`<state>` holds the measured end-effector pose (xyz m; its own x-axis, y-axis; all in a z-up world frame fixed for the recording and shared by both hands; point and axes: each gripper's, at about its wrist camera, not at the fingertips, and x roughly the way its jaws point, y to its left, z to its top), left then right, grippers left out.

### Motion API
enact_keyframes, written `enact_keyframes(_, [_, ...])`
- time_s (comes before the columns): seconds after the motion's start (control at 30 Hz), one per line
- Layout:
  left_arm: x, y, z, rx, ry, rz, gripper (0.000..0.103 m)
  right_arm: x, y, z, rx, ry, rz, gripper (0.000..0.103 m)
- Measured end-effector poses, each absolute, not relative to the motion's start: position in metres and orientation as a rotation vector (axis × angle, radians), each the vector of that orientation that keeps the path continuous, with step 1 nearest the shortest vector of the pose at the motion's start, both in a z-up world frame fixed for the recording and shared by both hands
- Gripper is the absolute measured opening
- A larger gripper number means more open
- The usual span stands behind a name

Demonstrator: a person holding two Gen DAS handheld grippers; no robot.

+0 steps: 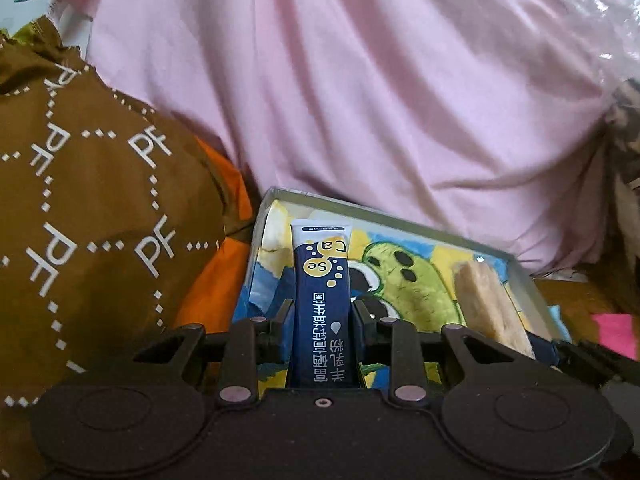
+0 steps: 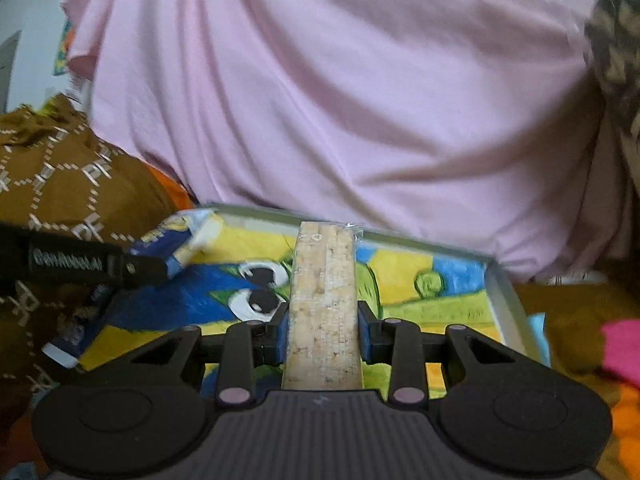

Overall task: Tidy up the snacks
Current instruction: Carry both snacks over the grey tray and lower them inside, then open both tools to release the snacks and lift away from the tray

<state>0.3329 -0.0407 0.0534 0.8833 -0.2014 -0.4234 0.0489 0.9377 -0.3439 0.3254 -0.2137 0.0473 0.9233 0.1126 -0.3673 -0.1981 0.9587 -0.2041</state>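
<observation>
The left tongs [image 1: 322, 312] pinch a navy sachet [image 1: 322, 300] lengthwise, low in centre frame; the right tongs [image 2: 322, 320] likewise clamp a pale wafer bar [image 2: 323, 300]. Both snacks hang over the cartoon-printed tray [image 2: 504, 300] (probably the sorting spot), each gripped near the back end so its far end can be laid down first.

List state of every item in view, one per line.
Left tool: shut on blue sachet.
Blue sachet: held lengthwise over box.
Right tool: shut on beige bar.
Beige bar: held lengthwise over box.
Box: open, cartoon-printed floor showing.
</observation>
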Motion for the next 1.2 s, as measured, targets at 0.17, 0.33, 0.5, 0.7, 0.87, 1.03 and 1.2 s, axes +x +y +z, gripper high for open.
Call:
enact_keyframes(0.17, [0.347, -0.047, 0.042, -0.296, 0.540, -0.106, 0.031, 0.333, -0.227, 0.031, -0.215, 0.410, 0.111, 0.036])
enact_keyframes(0.33, [0.355, -0.051, 0.035, -0.289, 0.575, -0.076, 0.033, 0.344, -0.237, 0.028, -0.179, 0.446, 0.100, 0.037])
enact_keyframes(0.5, [0.348, -0.052, 0.039, -0.277, 0.570, -0.079, 0.059, 0.343, -0.245, 0.028, -0.132, 0.442, 0.102, 0.045])
enact_keyframes(0.7, [0.326, -0.053, 0.051, -0.270, 0.507, -0.088, 0.082, 0.316, -0.249, 0.041, -0.105, 0.331, 0.070, 0.086])
enact_keyframes(0.87, [0.297, -0.050, 0.062, -0.237, 0.435, -0.073, 0.098, 0.283, -0.250, 0.051, -0.091, 0.233, 0.054, 0.096])
enact_keyframes(1.03, [0.266, -0.040, 0.077, -0.226, 0.356, -0.066, 0.102, 0.246, -0.251, 0.062, -0.064, 0.160, 0.065, 0.103])
enact_keyframes(1.2, [0.229, -0.031, 0.087, -0.187, 0.280, -0.062, 0.102, 0.213, -0.256, 0.069, -0.044, 0.144, 0.086, 0.103])
